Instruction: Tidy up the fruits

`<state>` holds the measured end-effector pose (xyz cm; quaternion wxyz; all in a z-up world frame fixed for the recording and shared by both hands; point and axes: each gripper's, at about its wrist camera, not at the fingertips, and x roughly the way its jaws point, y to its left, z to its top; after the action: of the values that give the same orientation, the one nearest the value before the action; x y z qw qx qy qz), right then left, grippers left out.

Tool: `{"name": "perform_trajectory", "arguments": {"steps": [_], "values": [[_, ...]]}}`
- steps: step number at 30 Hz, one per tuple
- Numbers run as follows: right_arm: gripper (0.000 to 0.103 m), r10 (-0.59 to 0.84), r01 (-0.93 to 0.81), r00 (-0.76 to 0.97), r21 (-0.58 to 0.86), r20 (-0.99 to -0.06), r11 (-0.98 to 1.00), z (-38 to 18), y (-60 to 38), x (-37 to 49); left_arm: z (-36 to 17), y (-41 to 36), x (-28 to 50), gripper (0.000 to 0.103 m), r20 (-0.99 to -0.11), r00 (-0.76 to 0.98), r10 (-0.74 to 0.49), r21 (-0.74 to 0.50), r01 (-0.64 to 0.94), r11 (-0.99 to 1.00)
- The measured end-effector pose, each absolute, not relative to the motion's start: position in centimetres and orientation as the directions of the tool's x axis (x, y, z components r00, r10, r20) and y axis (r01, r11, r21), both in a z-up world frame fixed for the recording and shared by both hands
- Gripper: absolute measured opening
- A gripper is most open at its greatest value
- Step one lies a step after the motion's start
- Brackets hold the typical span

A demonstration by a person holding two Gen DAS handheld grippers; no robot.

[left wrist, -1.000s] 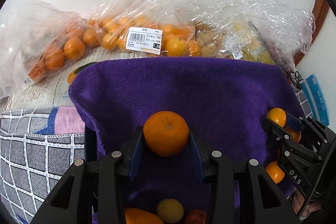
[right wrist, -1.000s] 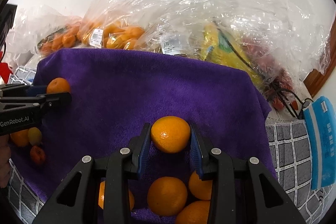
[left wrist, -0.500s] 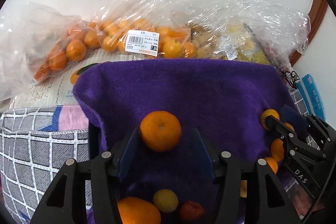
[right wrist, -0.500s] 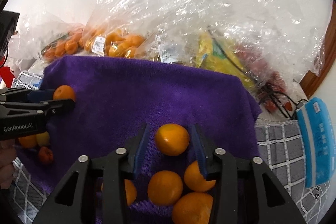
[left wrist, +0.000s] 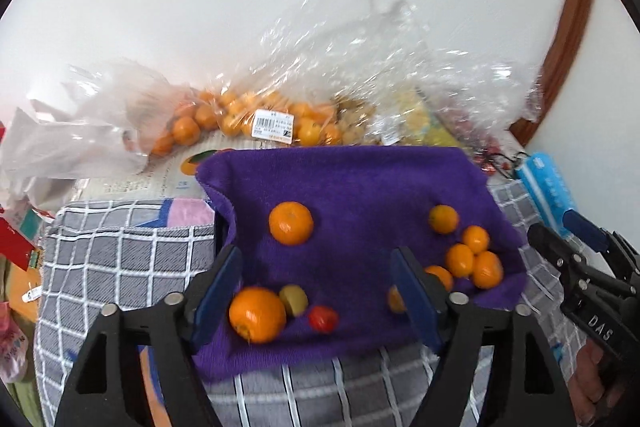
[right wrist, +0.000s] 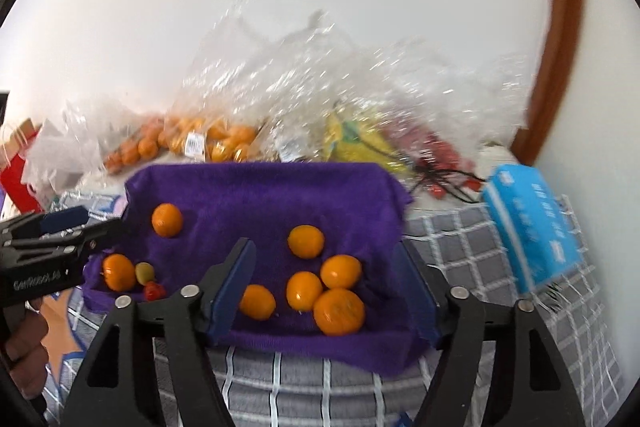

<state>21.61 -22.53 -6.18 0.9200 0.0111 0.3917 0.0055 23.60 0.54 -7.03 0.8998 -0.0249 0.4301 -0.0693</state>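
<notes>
Resting on purple towel (left wrist: 360, 187), round glossy oranges (left wrist: 291, 223) (some blurred); both grippers' fingers spread, empty.

left gripper (left wrist: 316, 291): jaws wide apart, holding nothing | right gripper (right wrist: 328, 287): likewise (both level, side by side)

Fruit's all loose on the purple towel (right wrist: 280, 195). One orange (left wrist: 291, 223) sits alone far left, with a bigger orange (left wrist: 257, 314), a greenish fruit (left wrist: 293, 300) and a small red one (left wrist: 322, 319) near left. Cluster of oranges (right wrist: 320, 287) bunched together near right.
</notes>
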Motion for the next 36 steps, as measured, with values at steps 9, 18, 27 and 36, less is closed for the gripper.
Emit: {"name": "perform_trajectory", "arguments": {"steps": [9, 18, 27, 36], "values": [[0.079, -0.025, 0.068, 0.675, 0.028, -0.737, 0.997, -2.7, -23.8, 15.2, -2.2, -0.1, 15.7, 0.087, -0.691, 0.711, -0.132, -0.082, 0.105, 0.991], [0.1, 0.03, 0.044, 0.73, 0.091, -0.683, 0.995, 0.3, -24.7, 8.4, 0.7, -0.8, 8.7, 0.095, -0.615, 0.781, -0.111, -0.047, 0.104, 0.993], [0.101, 0.044, 0.043, 0.741, 0.113, -0.67, 0.993, 1.5, -25.3, 4.9, 1.3, -1.3, 5.1, 0.095, -0.582, 0.809, -0.078, -0.024, 0.079, 0.997], [0.101, 0.029, 0.046, 0.751, 0.096, -0.66, 0.994, 2.1, -25.0, 3.5, 1.4, -1.3, 3.9, 0.095, -0.578, 0.813, -0.068, -0.019, 0.07, 0.997]]}}
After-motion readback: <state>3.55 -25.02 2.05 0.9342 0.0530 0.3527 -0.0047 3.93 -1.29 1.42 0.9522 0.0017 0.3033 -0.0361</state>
